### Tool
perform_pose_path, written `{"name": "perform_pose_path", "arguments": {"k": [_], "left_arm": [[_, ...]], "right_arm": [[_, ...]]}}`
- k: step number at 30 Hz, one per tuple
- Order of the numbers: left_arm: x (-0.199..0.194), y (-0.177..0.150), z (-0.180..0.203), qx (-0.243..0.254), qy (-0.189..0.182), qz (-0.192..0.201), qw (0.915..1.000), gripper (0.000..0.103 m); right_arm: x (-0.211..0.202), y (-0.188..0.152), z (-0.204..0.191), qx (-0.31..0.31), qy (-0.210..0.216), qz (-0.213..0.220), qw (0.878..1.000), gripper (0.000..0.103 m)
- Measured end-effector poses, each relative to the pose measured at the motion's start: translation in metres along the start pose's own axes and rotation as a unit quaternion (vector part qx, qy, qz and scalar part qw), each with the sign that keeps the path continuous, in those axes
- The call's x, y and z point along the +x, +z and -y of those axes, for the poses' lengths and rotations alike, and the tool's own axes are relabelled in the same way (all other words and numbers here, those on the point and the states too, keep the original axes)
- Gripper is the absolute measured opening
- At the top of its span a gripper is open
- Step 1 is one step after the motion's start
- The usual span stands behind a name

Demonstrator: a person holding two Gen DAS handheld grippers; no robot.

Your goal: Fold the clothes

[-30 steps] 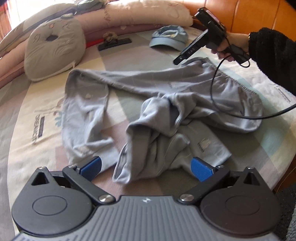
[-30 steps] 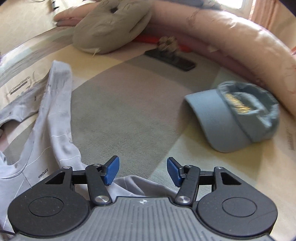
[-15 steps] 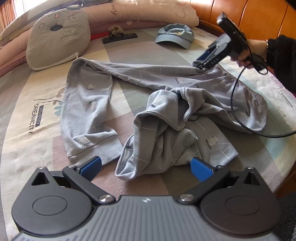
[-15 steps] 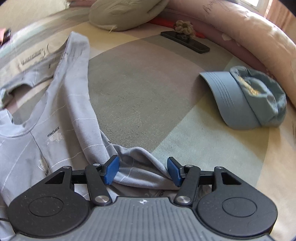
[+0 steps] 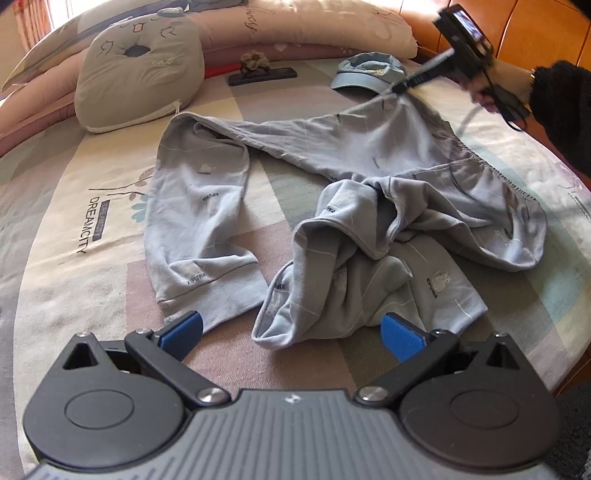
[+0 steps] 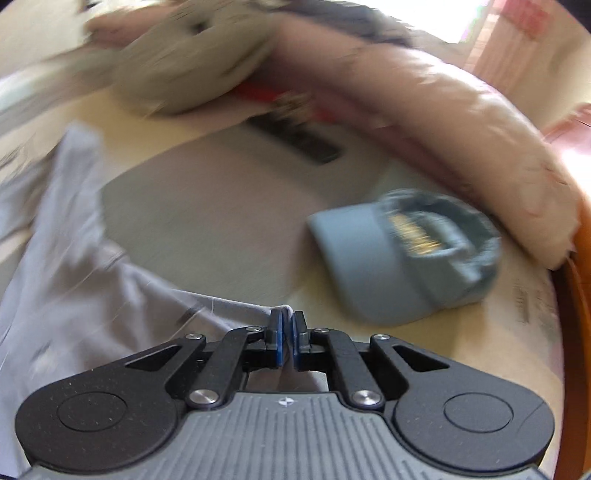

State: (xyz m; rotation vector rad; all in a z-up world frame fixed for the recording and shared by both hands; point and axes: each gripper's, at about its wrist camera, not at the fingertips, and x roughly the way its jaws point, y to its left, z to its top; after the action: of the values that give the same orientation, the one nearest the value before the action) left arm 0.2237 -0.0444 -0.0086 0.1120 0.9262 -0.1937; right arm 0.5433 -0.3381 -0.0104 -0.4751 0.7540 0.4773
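A pair of light grey pants (image 5: 369, 192) lies crumpled on the bed, one leg stretched to the left, the other bunched in the middle. My left gripper (image 5: 291, 330) is open and empty, just above the near cuffs. My right gripper (image 6: 288, 325) is shut on the pants' waistband corner (image 6: 221, 310) and pulls it taut; it also shows in the left wrist view (image 5: 399, 86) at the far right, next to the cap. The right wrist view is blurred by motion.
A blue cap (image 5: 365, 74) (image 6: 399, 254) lies at the far side near the held corner. A grey cat cushion (image 5: 136, 70), a long pink bolster (image 5: 295, 26) and a black flat object (image 5: 262, 75) sit along the back. The bed edge (image 5: 561, 369) runs at the right.
My right gripper closed on the waistband corner and pulled it up and away toward the cap, stretching the cloth. The left gripper stayed open near the cuffs.
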Motion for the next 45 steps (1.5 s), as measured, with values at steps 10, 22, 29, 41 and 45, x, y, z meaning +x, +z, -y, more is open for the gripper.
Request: {"name": "perform_pose_path", "arguments": {"k": [10,22,29,41,45], "left_arm": [[-0.006,0.0,-0.005,-0.006,0.005,0.004,1.0,0.102],[0.001,0.015,0.002,0.017,-0.031,0.018,0.9992,0.102],[0.014,0.026,0.012,0.048,-0.055,0.012,0.9972,0.102],[0.043,0.011,0.007,0.073,-0.07,-0.03,0.9945,0.102],[0.05,0.025,-0.003,0.075,-0.065,-0.007,0.995,0.102]], "right_arm": [[0.004,-0.009,0.027,0.099,-0.011,-0.014,0.995,0.029],[-0.083,-0.092,-0.019,0.177,0.06,-0.034,0.982,0.041],[-0.143,-0.155,-0.083,0.234,0.114,-0.033,0.965,0.045],[-0.168,-0.186,-0.152,0.291,0.076,-0.03,0.953,0.063],[-0.179,-0.175,-0.172,0.267,0.071,-0.018,0.961,0.078]]}}
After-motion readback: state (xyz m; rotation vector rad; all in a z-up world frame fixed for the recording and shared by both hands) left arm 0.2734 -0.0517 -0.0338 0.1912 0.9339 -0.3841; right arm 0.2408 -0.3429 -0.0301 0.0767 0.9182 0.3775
